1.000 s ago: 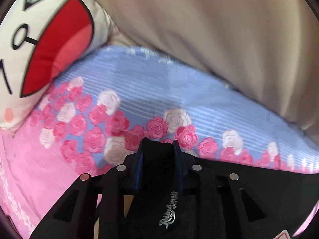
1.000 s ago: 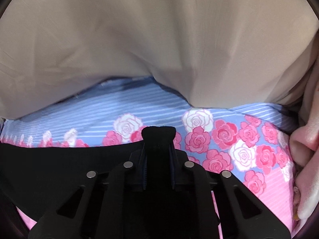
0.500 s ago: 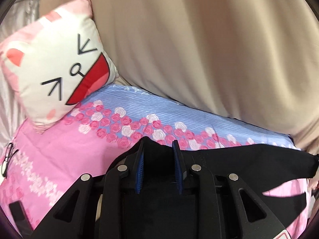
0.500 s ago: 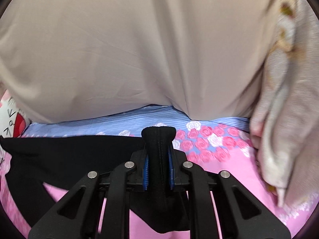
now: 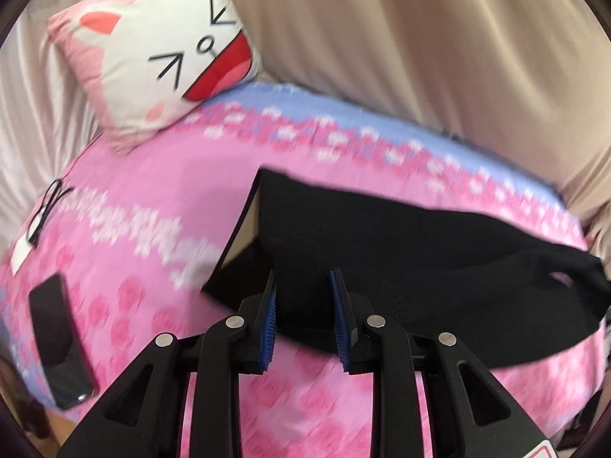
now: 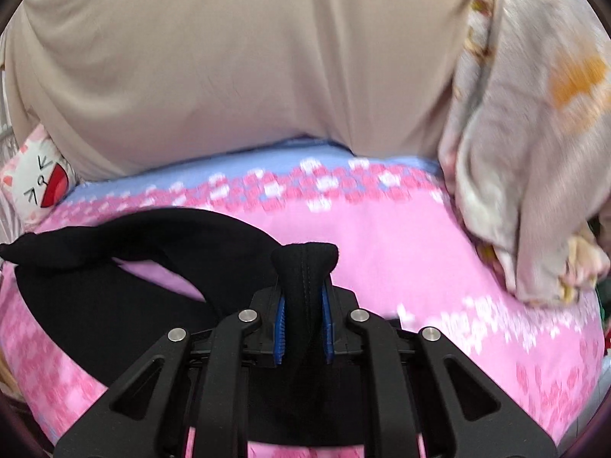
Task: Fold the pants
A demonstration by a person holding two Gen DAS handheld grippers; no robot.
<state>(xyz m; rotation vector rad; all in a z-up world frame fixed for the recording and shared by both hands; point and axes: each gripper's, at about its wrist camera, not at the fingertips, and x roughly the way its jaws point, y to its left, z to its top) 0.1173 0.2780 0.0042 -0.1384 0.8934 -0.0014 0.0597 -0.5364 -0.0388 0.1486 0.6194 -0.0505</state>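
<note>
Over the pink floral bedsheet, both grippers, left and right, stay clamped on the black pants, now drawn back; cat pillow fully visible.

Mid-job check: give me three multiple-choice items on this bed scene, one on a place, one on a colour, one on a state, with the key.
1. The cat-face pillow lies where in the left wrist view?
A. upper left
B. lower right
C. centre

2. The pants are:
A. white
B. black
C. green

3. The right gripper is:
A. wide open and empty
B. out of view
C. shut on a fold of the pants

Key: 1 A, it sits at the upper left on the pink bedsheet. 2 B, the cloth is plain black. 3 C, black cloth stands pinched between its blue pads.
</note>
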